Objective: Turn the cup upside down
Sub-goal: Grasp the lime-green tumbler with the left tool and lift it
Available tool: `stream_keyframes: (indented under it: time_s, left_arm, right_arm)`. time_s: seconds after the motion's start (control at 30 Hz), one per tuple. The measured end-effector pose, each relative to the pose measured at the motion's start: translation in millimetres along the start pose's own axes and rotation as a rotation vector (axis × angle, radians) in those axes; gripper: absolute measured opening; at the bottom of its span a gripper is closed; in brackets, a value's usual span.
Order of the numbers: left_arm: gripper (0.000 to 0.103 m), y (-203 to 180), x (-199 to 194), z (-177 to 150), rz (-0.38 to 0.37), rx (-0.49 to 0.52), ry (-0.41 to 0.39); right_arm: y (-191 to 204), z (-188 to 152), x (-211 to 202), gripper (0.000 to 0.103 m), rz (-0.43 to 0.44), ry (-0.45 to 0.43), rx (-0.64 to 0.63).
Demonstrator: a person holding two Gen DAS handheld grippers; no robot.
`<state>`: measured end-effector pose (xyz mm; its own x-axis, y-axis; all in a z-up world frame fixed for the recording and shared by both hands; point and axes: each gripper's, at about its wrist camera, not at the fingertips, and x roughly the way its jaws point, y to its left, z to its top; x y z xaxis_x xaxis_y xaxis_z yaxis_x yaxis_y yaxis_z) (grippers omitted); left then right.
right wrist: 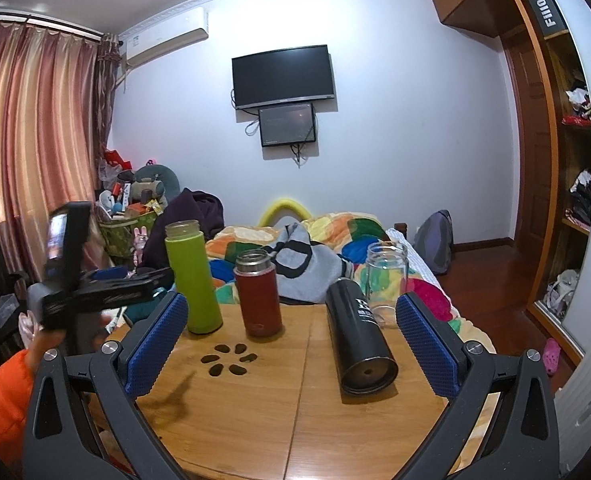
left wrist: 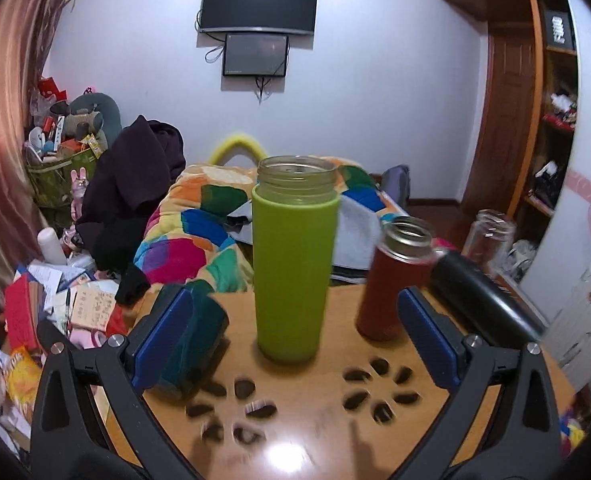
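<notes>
Green cup (left wrist: 293, 258) stands upright (mouth up) between left gripper's (left wrist: 295, 336) spread fingers.

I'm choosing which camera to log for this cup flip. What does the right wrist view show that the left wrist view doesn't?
Only the right wrist view shows the black cup's base end, the air conditioner, and the left gripper from outside, near the green cup.

Only the left wrist view shows a dark teal object beside its left jaw.

Both show the green cup, red cup, clear glass jar, wooden table, and open, empty jaws.
</notes>
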<state>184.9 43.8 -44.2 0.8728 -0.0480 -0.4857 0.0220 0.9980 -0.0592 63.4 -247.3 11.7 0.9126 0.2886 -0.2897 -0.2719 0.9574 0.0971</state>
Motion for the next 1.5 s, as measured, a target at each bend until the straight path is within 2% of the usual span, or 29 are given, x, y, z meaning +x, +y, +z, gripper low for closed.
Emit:
stream_keyframes:
  time_s: [0.1, 0.27, 0.33, 0.47, 0.57, 0.9, 1.23, 1.4, 1.5]
  left_arm:
    - [0.103, -1.4, 32.5, 6.4, 0.02, 0.005, 0.034]
    - [0.101, 3.5, 70.8, 11.7, 0.039, -0.041, 0.092]
    - [0.08, 4.9, 82.7, 12.5, 0.037, -0.054, 0.123]
    - [0.065, 6.6, 94.0, 10.2, -0.007, -0.088, 0.165]
    - [0.064, -0.1, 91.6, 10.3, 0.018, -0.056, 0.158]
    - [0.064, -15.7, 54.1, -2.4, -0.044, 0.024, 0.185]
    - [0.064, -65.7, -24.3, -37.6, -0.204, 0.19, 0.171]
    - [0.064, -79.7, -47.9, -48.3, -0.295, 0.172, 0.195]
    - [0.064, -87.0, -55.6, -53.3, -0.301, 0.194, 0.172]
  right_arm:
    - [-8.3, -1.9, 4.7, 0.103, -0.007, 0.016, 0.013]
    - [-19.6, -6.5, 11.2, 0.103, -0.016, 0.037, 0.032]
    - [-23.0, -7.7, 13.0, 0.103, -0.016, 0.042, 0.04]
    - [-27.6, -9.3, 14.8, 0.103, -0.013, 0.05, 0.049]
    - [-29.3, -10.1, 14.1, 0.103, -0.014, 0.048, 0.05]
    - [-28.1, -10.5, 12.6, 0.103, -0.011, 0.048, 0.049]
    - [-24.6, -15.3, 11.3, 0.103, -0.011, 0.051, 0.045]
    - [-22.0, -18.4, 7.7, 0.103, -0.016, 0.048, 0.033]
    - [-20.4, -20.1, 7.5, 0.103, -0.016, 0.049, 0.025]
